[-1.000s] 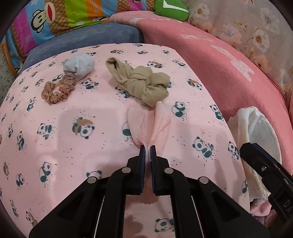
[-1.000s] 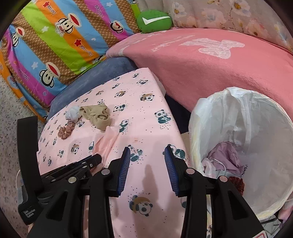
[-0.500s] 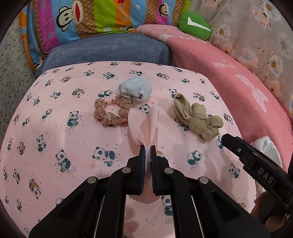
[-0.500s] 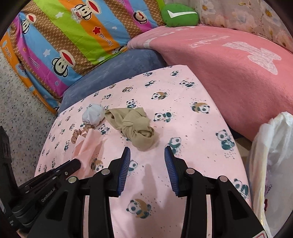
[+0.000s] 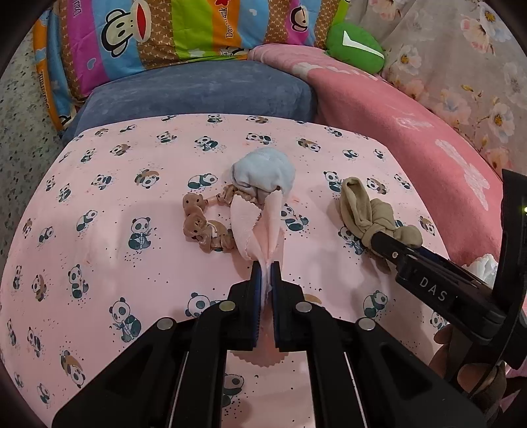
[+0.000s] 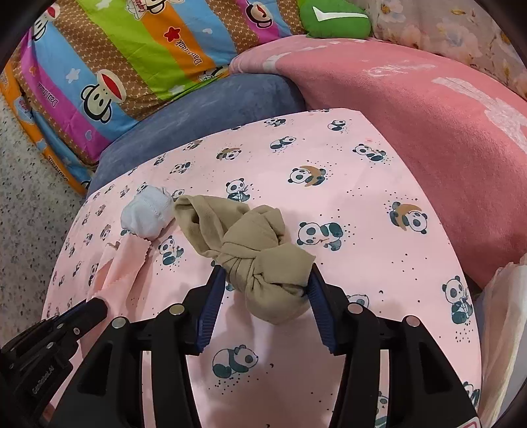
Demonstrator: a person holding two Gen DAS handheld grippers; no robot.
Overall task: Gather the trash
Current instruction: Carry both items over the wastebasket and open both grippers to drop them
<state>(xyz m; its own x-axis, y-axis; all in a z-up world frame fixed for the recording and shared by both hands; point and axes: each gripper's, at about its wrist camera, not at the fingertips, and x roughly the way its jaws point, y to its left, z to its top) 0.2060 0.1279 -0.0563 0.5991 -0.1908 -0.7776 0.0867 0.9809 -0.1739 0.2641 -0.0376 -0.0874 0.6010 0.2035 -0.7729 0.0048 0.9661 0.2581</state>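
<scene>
My left gripper [image 5: 266,268] is shut on a pale pink cloth [image 5: 260,227], held just above the panda-print sheet [image 5: 131,184]. The cloth also shows in the right wrist view [image 6: 122,263]. My right gripper [image 6: 263,280] is open, its jaws on either side of a knotted tan stocking [image 6: 263,260], which also shows in the left wrist view [image 5: 365,214]. A light blue balled sock [image 5: 263,173] and a brown scrunchie [image 5: 204,227] lie beyond the pink cloth. The sock also shows in the right wrist view [image 6: 148,214].
A white bin bag edge [image 6: 504,329] sits at the right past the sheet's edge. A pink blanket [image 6: 428,131], a blue cushion [image 5: 197,95], a striped monkey pillow [image 5: 171,29] and a green cushion [image 5: 355,46] ring the far side.
Both grippers swung left, away from the bin. The right gripper moved in over the tan stocking and now straddles it. The left gripper still grips the pink cloth, now nearer the sock and scrunchie.
</scene>
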